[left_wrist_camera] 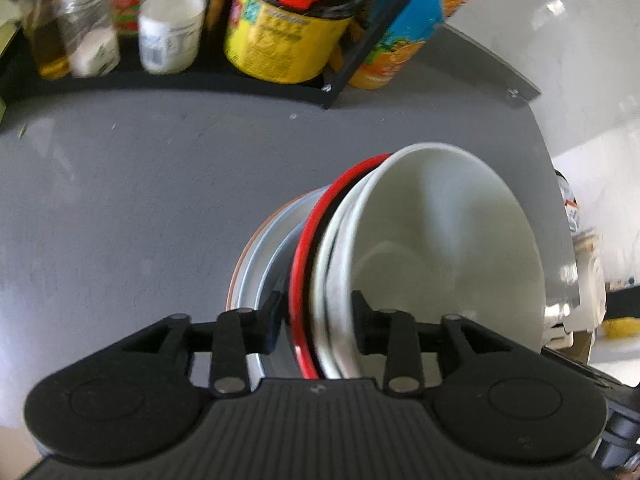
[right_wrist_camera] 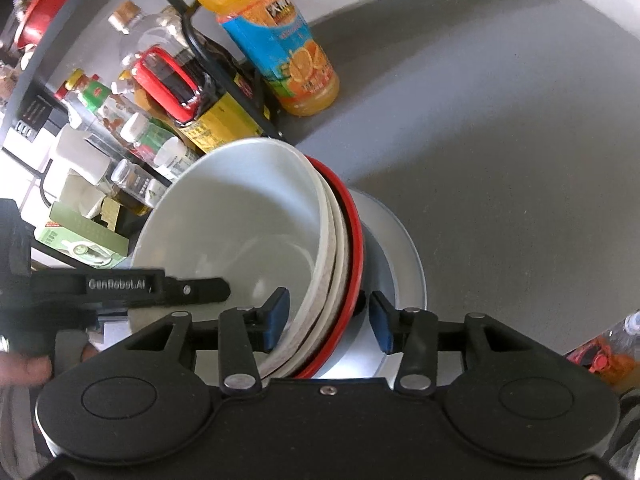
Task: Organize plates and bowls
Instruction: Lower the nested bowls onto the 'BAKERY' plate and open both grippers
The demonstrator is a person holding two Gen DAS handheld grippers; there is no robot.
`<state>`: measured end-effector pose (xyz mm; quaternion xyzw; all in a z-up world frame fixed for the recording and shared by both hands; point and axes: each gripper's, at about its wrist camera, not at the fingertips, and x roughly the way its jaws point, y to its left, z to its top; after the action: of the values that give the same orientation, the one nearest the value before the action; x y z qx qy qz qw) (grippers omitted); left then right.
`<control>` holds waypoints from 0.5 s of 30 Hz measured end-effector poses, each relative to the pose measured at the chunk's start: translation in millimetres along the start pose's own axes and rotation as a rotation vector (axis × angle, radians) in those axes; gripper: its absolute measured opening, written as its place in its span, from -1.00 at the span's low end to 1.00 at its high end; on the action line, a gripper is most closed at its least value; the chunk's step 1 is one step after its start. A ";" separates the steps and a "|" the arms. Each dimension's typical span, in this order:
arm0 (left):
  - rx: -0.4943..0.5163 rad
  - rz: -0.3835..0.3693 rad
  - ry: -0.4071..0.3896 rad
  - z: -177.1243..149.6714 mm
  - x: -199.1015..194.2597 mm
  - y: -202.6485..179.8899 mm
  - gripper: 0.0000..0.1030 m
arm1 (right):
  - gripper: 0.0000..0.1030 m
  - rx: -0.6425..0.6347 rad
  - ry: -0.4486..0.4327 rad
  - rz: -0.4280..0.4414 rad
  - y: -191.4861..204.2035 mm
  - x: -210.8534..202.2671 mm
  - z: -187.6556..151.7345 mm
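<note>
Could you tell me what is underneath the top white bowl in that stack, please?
Under the white bowl sit another white rim, then a red-rimmed bowl, all on a pale plate. Their insides and any dishes nested lower are covered.

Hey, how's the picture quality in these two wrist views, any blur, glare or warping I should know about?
Left wrist view: the jars on the rack and the white bowl rim are motion-smeared; fisheye bends the grey table edge. Right wrist view: sharper, the orange juice bottle label is nearly readable; window glare washes the plate near the right gripper, and the edges curve strongly.
</note>
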<state>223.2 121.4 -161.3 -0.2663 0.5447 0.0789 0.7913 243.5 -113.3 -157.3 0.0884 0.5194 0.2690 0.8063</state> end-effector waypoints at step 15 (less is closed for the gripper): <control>0.091 0.024 -0.110 -1.3 -23.4 -36.1 0.62 | 0.44 0.025 -0.149 -0.079 -29.3 -61.9 -10.4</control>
<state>227.9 94.1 -128.4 -0.2190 0.5066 0.0780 0.8303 224.8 -171.8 -125.4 0.0973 0.4645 0.2231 0.8515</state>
